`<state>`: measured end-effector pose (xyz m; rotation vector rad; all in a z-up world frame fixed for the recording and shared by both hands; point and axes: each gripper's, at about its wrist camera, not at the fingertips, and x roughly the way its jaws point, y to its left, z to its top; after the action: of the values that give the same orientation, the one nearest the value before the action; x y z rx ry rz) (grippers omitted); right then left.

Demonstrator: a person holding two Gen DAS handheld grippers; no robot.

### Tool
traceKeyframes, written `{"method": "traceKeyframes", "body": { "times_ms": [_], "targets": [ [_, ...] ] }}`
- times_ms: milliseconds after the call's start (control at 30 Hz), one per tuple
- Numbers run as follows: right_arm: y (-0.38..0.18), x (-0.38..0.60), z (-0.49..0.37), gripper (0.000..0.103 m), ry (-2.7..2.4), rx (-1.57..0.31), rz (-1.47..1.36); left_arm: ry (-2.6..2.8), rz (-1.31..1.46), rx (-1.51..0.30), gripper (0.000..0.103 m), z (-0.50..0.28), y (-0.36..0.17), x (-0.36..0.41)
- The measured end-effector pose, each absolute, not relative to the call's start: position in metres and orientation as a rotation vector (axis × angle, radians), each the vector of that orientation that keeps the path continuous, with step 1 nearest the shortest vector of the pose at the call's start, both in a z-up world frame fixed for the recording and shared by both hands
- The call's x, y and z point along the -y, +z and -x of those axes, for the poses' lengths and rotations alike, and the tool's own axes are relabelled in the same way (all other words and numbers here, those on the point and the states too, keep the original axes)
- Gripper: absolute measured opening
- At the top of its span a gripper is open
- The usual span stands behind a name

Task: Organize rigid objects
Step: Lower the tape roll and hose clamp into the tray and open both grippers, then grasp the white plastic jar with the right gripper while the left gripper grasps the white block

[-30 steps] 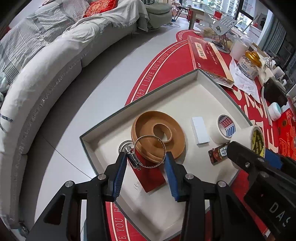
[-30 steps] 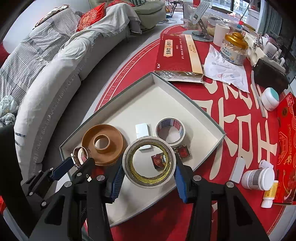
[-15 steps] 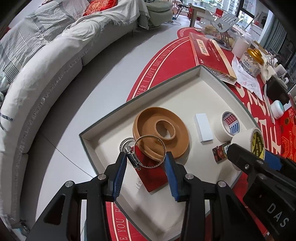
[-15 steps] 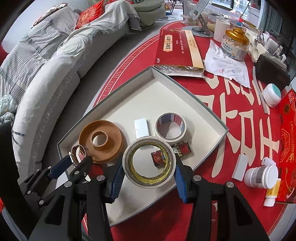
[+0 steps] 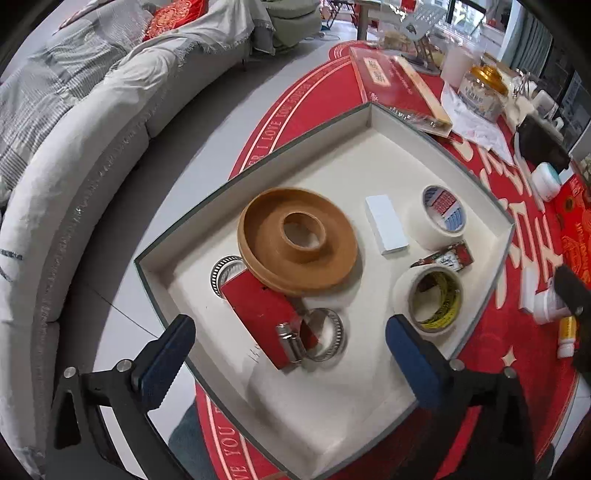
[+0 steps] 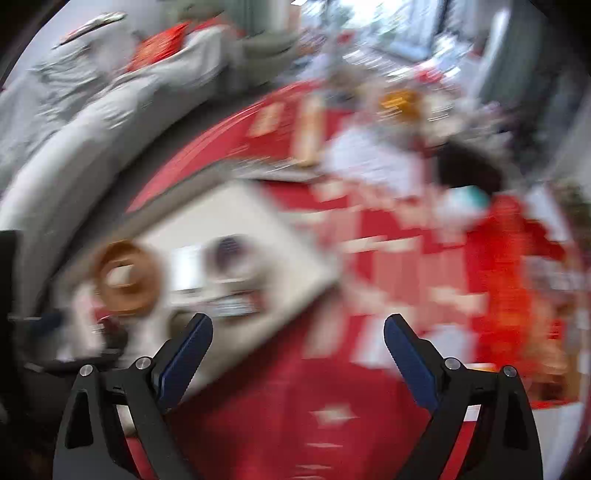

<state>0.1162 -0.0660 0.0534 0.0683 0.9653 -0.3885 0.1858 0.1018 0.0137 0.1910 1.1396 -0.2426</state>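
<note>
Both the left gripper (image 5: 290,349) and right gripper (image 6: 297,341) gape apart, empty, hose clamp (image 5: 321,334) in tray (image 5: 258,155)

This is a home living room. A long, curved grey sofa (image 5: 85,155) sweeps from nine to eleven o'clock, with a red embroidered cushion (image 5: 168,18) on its far end. The low table wears a red printed cloth (image 5: 295,107), and household clutter sits at one to two o'clock: a gold-lidded jar (image 5: 480,92), a small cream pot (image 5: 546,181).
</note>
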Motion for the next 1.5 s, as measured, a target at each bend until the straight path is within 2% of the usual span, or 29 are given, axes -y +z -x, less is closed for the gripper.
{"method": "traceKeyframes", "body": {
  "times_ms": [100,233,267,300,333,367,500,667,933,1133,1333,1500],
  "targets": [
    [0.052,0.11,-0.093,0.095,-0.565,-0.927,-0.111,-0.259,-0.181,-1.123,0.103,-0.175,0.021,-0.099],
    [0.023,0.154,-0.091,0.095,-0.575,-1.006,-0.289,-0.289,-0.218,-1.12,0.103,-0.159,0.026,-0.099],
    [0.016,0.157,-0.094,0.088,-0.557,-1.011,-0.305,-0.292,-0.228,-1.127,0.103,-0.156,0.026,-0.099],
    [0.011,0.157,-0.096,0.07,-0.546,-1.013,-0.304,-0.3,-0.237,-1.138,0.103,-0.153,0.025,-0.1],
    [0.004,0.157,-0.102,0.06,-0.53,-1.027,-0.295,-0.316,-0.243,-1.15,0.103,-0.148,0.024,-0.101],
    [-0.001,0.156,-0.105,0.041,-0.527,-1.046,-0.296,-0.323,-0.249,-1.156,0.103,-0.145,0.023,-0.102],
    [-0.003,0.155,-0.1,0.041,-0.499,-1.06,-0.4,-0.332,-0.286,-1.164,0.103,-0.127,0.023,-0.104],
    [0.006,0.122,-0.053,0.041,-0.355,-1.062,-0.443,-0.417,-0.282,-1.154,0.103,-0.109,0.042,-0.084],
    [-0.013,0.12,0.06,0.041,-0.341,-1.069,-0.668,-0.599,-0.292,-1.06,0.103,-0.087,0.101,0.021],
    [-0.027,0.14,0.109,0.041,-0.37,-1.03,-0.805,-0.583,-0.467,-1.1,0.103,-0.087,0.043,0.1],
    [-0.032,0.152,0.116,0.041,-0.338,-0.986,-0.859,-0.513,-0.599,-1.038,0.103,-0.099,-0.001,0.133],
    [-0.036,0.153,0.118,0.041,-0.318,-0.99,-0.88,-0.482,-0.592,-1.051,0.103,-0.127,-0.02,0.137]
  ]
}}
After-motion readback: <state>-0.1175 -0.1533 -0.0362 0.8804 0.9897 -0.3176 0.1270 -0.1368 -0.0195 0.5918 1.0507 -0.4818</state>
